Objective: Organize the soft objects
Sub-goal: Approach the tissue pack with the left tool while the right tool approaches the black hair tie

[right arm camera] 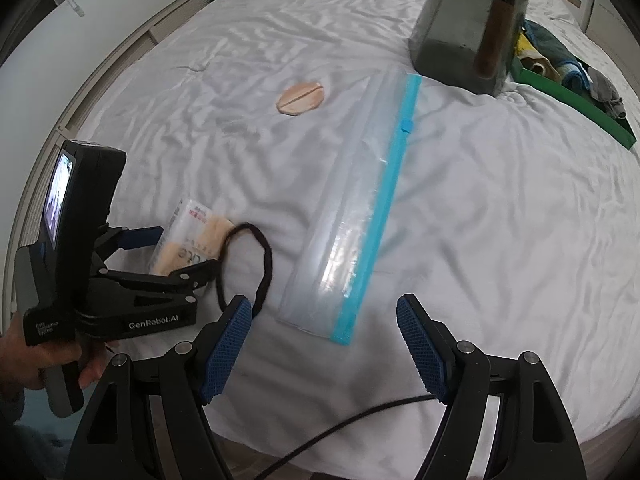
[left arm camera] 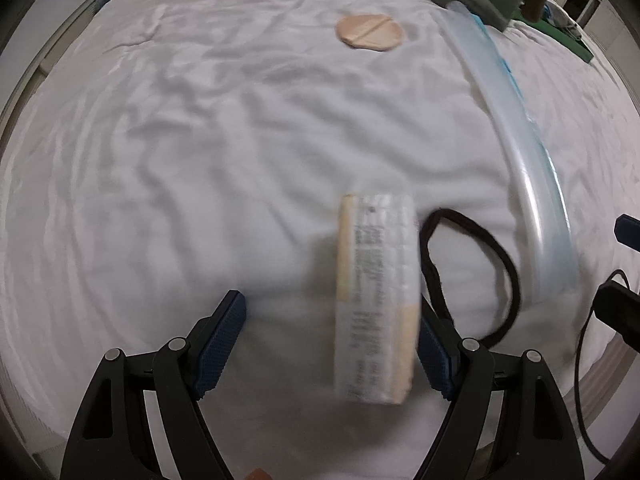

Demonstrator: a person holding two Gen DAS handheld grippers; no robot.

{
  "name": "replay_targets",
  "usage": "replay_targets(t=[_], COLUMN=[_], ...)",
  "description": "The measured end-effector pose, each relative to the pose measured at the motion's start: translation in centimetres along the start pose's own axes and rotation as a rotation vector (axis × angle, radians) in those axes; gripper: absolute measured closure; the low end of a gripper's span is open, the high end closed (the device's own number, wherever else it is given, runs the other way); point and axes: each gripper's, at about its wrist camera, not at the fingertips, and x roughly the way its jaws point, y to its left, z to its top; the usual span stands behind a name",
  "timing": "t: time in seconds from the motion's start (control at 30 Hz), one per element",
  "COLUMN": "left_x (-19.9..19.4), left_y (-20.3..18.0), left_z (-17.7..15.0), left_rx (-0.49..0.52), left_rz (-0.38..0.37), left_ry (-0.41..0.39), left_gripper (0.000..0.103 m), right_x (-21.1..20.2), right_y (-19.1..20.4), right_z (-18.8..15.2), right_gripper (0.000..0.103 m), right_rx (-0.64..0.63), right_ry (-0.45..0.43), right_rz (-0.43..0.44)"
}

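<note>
A clear packet of beige pads (left arm camera: 376,292) lies on the white bedsheet (left arm camera: 180,160) between the fingers of my left gripper (left arm camera: 328,300). It sits close to the right pad and well apart from the left pad, so that gripper is open. A black hair band (left arm camera: 514,276) loops just right of the packet. In the right wrist view a hand holds the left gripper (right arm camera: 186,250) astride the packet (right arm camera: 192,228), beside the hair band (right arm camera: 268,256). My right gripper (right arm camera: 324,302) is open and empty over the near end of a clear zip bag (right arm camera: 352,208) with a blue seal.
A round beige puff (right arm camera: 300,98) lies farther back on the sheet. A dark grey container (right arm camera: 452,28) stands at the back right, with a green tray (right arm camera: 600,120) of cloths beside it. A black cable (right arm camera: 320,440) crosses the near edge of the bed.
</note>
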Motion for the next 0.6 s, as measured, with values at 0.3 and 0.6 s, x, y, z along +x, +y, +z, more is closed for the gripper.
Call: replay_targets(t=[0.3,0.6], left_x=[-0.1,-0.3], left_y=[3.3,5.2], left_z=[-0.5,-0.1], left_rx=[-0.014,0.017], left_rz=[0.012,-0.018], left_ry=[-0.004,-0.001], left_gripper=[0.028,0.034], right_x=[1.2,3.9], right_y=[2.8,3.9], right_z=[0.9,1.3], right_gripper=[0.028,0.031], right_rx=[-0.047,-0.033], right_ry=[-0.011,0.002], right_rz=[0.061,0.129])
